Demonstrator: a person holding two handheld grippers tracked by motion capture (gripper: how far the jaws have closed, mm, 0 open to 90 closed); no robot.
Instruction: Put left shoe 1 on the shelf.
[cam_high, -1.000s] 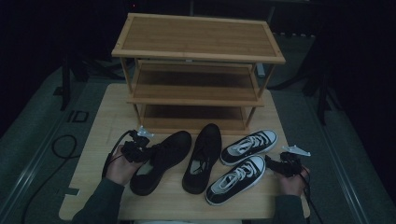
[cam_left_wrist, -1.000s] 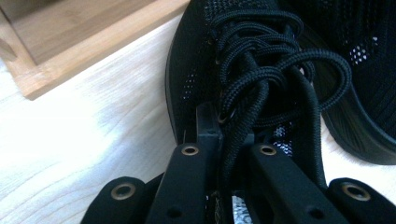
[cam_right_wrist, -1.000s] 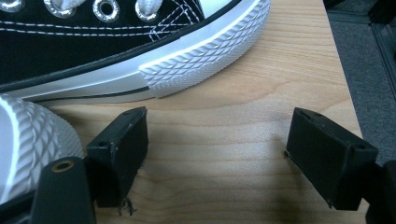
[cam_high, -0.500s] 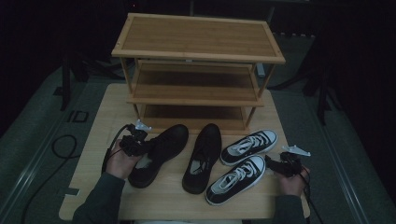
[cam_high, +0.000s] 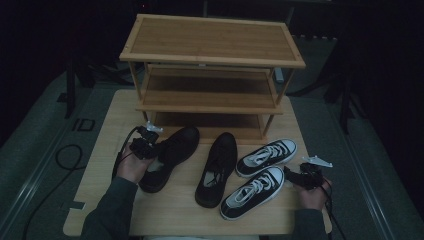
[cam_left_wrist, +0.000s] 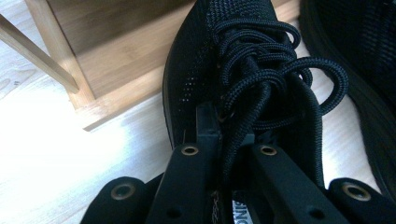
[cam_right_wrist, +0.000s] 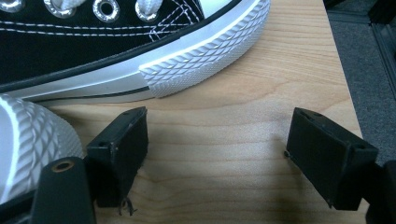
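A black lace-up shoe (cam_high: 170, 157) lies at the left of the wooden table, toe pointing at the shoe rack (cam_high: 210, 75). My left gripper (cam_high: 152, 149) is shut on its tongue and laces near the collar; in the left gripper view the jaws (cam_left_wrist: 229, 135) pinch the shoe (cam_left_wrist: 233, 60) amid looped laces. Its partner shoe (cam_high: 217, 167) lies beside it. Two black-and-white sneakers (cam_high: 267, 157) (cam_high: 252, 192) lie to the right. My right gripper (cam_high: 291, 175) stands open by the near sneaker's end, with bare wood between its jaws (cam_right_wrist: 217, 140).
The three-tier wooden rack stands at the back of the table (cam_high: 100, 165), its shelves bare; its bottom shelf (cam_left_wrist: 116, 70) lies just beyond the held shoe's toe. The table's right edge (cam_right_wrist: 343, 70) is close to my right gripper. Dark floor and cables surround the table.
My left gripper has carried the black shoe a little away from the person, toward the rack. The right gripper and the other shoes have stayed put.
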